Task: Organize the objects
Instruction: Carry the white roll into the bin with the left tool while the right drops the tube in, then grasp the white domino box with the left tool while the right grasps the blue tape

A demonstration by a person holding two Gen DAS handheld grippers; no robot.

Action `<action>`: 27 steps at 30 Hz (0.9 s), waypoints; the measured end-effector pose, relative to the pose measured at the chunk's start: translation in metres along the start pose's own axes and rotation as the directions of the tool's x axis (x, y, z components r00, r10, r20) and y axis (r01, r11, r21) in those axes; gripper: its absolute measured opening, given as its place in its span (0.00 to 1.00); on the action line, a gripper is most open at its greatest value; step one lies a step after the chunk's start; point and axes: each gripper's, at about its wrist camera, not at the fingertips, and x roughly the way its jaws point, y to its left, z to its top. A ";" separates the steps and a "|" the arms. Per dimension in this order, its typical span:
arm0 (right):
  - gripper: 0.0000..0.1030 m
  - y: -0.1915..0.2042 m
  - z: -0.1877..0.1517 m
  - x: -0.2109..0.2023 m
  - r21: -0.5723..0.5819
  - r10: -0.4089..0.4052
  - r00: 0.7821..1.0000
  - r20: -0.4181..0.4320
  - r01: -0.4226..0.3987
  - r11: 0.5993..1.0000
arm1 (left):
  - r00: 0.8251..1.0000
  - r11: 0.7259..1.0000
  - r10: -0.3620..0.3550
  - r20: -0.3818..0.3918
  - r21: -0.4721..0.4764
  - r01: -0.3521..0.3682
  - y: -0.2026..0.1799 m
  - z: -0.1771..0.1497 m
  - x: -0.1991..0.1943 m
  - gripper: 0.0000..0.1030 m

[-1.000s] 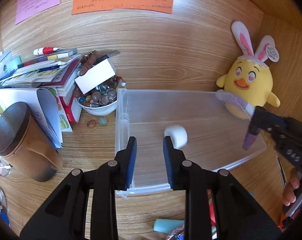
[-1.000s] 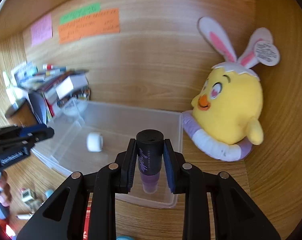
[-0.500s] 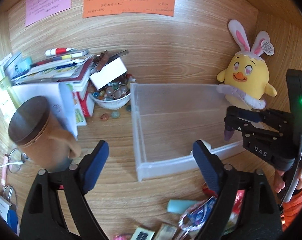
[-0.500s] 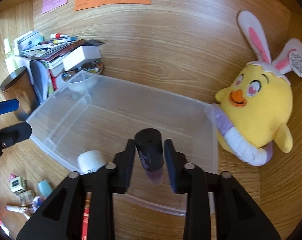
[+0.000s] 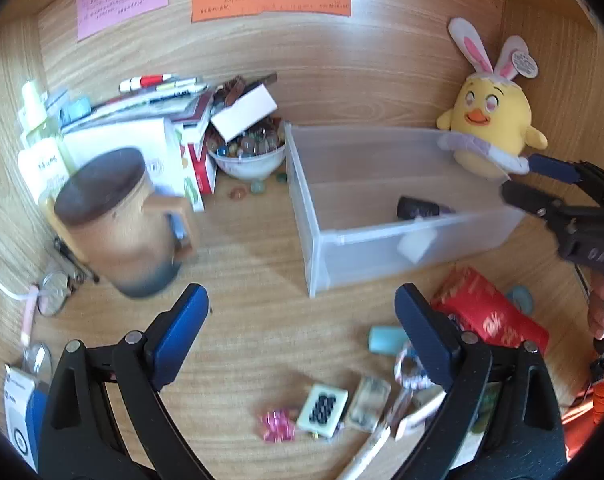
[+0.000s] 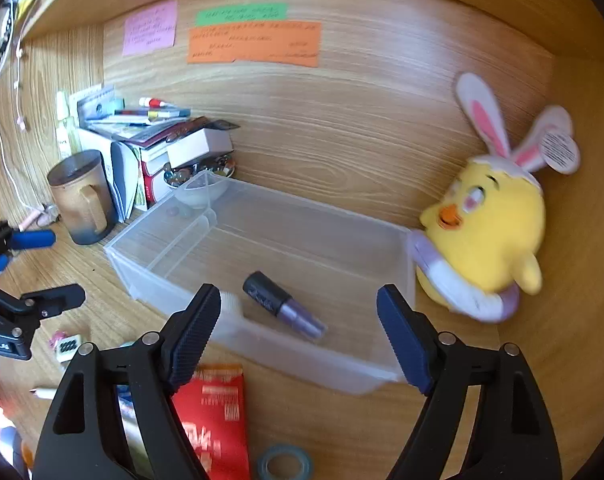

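Both opening; bottle point(image 6: 283, 305) in bin point(image 6: 310, 236), btw right gripper point(image 6: 297, 320) fingers.

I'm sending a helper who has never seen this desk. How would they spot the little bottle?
Find the clear plastic bin beside the yellow plush chick. The bottle lies on its side inside, near the front wall. Its black cap and purple body distinguish it from the white roll nearby.
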 end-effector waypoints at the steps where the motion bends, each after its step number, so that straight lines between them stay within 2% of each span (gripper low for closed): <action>1: 0.76 -0.002 -0.007 -0.006 0.021 -0.011 1.000 0.007 0.011 1.000 | 1.000 1.000 0.002 -0.005 -0.004 -0.002 0.000 -0.005 0.000 0.93; 7: 0.76 -0.020 -0.045 -0.020 0.138 -0.041 0.999 -0.025 0.044 0.990 | 0.999 1.000 0.004 -0.046 -0.016 -0.005 0.005 -0.039 0.002 0.91; 9: 0.76 -0.027 -0.056 -0.020 0.176 -0.029 0.998 -0.050 0.038 0.984 | 0.998 1.000 -0.006 -0.066 -0.024 0.005 0.006 -0.048 0.003 0.81; 13: 0.76 -0.039 -0.079 -0.018 0.229 -0.018 0.994 -0.111 0.043 0.973 | 0.996 0.999 -0.023 -0.082 -0.034 0.021 0.006 -0.062 0.003 0.74; 15: 0.76 -0.043 -0.091 -0.019 0.252 -0.016 0.991 -0.136 0.050 0.966 | 0.996 0.999 -0.030 -0.088 -0.037 0.027 0.005 -0.067 0.004 0.65; 17: 0.76 -0.044 -0.102 -0.020 0.264 -0.003 0.988 -0.155 0.045 0.964 | 0.994 0.999 -0.041 -0.102 -0.038 0.037 0.005 -0.070 0.007 0.58; 22: 0.76 -0.045 -0.118 -0.022 0.266 -0.009 0.979 -0.202 0.064 0.962 | 0.992 0.997 -0.052 -0.118 -0.055 0.046 0.005 -0.071 0.011 0.47; 24: 0.76 -0.045 -0.122 -0.019 0.278 0.006 0.975 -0.223 0.058 0.959 | 0.992 0.997 -0.046 -0.120 -0.060 0.039 0.006 -0.070 0.013 0.37; 27: 0.76 -0.041 -0.125 -0.016 0.279 0.035 0.972 -0.234 0.033 0.960 | 0.991 0.998 -0.043 -0.127 -0.060 0.035 0.006 -0.071 0.017 0.30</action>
